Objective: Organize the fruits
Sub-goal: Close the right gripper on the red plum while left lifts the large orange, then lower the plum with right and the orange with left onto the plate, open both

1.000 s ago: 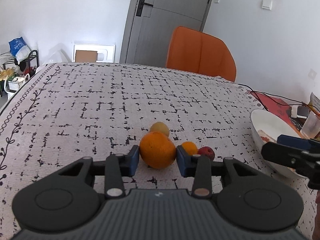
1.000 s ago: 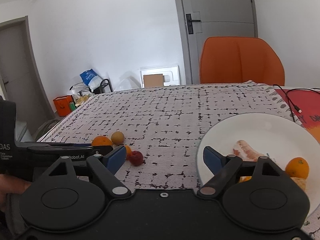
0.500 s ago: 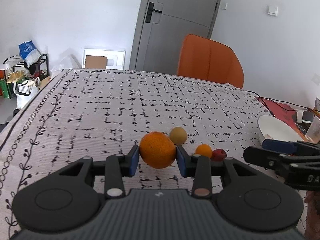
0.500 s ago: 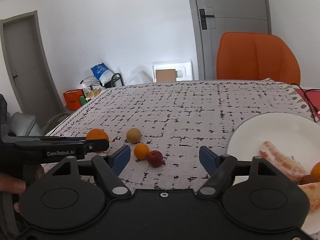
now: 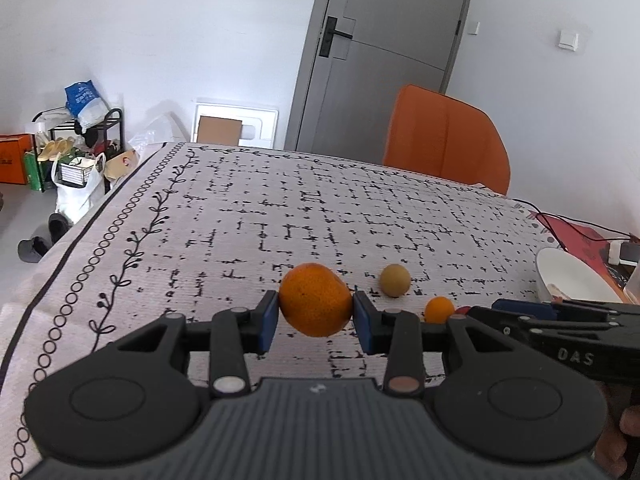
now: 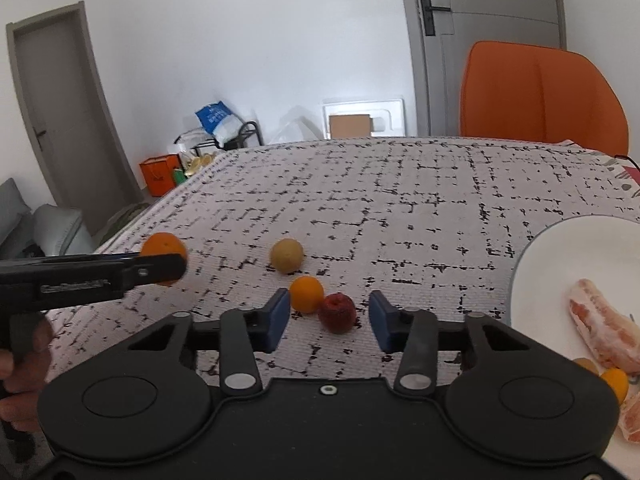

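A large orange point(image 5: 315, 300) hangs just above the patterned tablecloth point(image 5: 248, 216) with my left gripper point(image 5: 315, 322) shut on it. To its right lie a yellow-brown round fruit point(image 5: 395, 280) and a small orange point(image 5: 439, 309). In the right wrist view, my right gripper point(image 6: 329, 320) is low over the cloth with its jaws closing. A dark red fruit point(image 6: 338, 312) lies between the fingers, untouched by the pads. The small orange point(image 6: 306, 294) sits by the left finger. A white plate point(image 6: 560, 248) at the right holds peeled citrus segments point(image 6: 604, 332).
An orange chair point(image 5: 444, 140) stands behind the table's far edge, in front of a grey door point(image 5: 384, 48). A red mat with cables point(image 5: 576, 232) lies at the far right. The table's left edge drops to a floor with bags and a rack point(image 5: 76, 152).
My right gripper swung left from the plate to the small fruits and its jaws narrowed around the red one. My left gripper carried the large orange left and slightly up.
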Motion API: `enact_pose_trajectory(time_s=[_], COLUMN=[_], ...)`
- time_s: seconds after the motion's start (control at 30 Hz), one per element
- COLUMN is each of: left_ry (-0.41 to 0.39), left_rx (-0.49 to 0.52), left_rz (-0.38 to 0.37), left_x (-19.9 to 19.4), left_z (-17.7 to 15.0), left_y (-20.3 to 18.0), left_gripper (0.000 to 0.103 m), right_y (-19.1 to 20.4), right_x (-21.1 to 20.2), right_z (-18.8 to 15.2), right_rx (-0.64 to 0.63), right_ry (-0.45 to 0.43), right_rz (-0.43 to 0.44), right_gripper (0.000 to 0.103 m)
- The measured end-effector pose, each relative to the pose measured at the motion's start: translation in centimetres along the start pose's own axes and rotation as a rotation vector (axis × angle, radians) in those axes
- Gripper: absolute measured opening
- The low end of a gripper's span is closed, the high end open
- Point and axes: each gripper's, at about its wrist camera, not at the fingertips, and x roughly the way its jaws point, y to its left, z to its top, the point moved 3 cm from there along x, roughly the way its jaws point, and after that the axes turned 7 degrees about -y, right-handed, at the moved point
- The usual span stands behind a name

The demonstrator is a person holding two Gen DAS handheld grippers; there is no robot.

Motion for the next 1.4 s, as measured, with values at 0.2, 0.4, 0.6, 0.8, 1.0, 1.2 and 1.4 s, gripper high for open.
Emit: enact_pose_trajectory(time_s=[0.2, 0.4, 0.6, 0.8, 1.0, 1.2, 1.4], left_ry=[-0.001, -0.003, -0.007, -0.008, -0.008, -0.001, -0.001], left_rx=[-0.005, 0.009, 0.029, 0.062, 0.093, 0.125, 0.149], left_rz=[0.002, -0.020, -0.061, -0.117, -0.161, -0.199, -0.228], left_x=[-0.2, -0.2, 0.1, 0.6, 1.1, 1.5, 2.0], left_z=[-0.1, 0.0, 0.3, 0.4, 0.5, 0.5, 0.5], left_y=[0.1, -0.9, -2.9, -5.7, -8.5, -10.8, -12.9], left_gripper=[0.038, 0.038, 0.038, 0.038, 0.038, 0.038, 0.038], right_y=[-0.3, -0.7, -2.2, -4.1, -6.4, -8.3, -10.2], right_x=[1.1, -0.6, -3.1, -5.4, -7.0, -8.5, -9.7], right_z=[-0.8, -0.3, 0.6, 1.0, 0.7, 0.1, -0.3], right_rx=[0.002, 0.013, 0.038, 0.062, 0.088, 0.119, 0.146], right_ry=[0.043, 0.000, -0.058, -0.104, -0.125, -0.142, -0.157], right_rz=[0.004, -0.012, -0.043, -0.092, -0.146, -0.188, -0.224], right_gripper=[0.020, 0.019, 0.019, 0.019, 0.019, 0.019, 0.019])
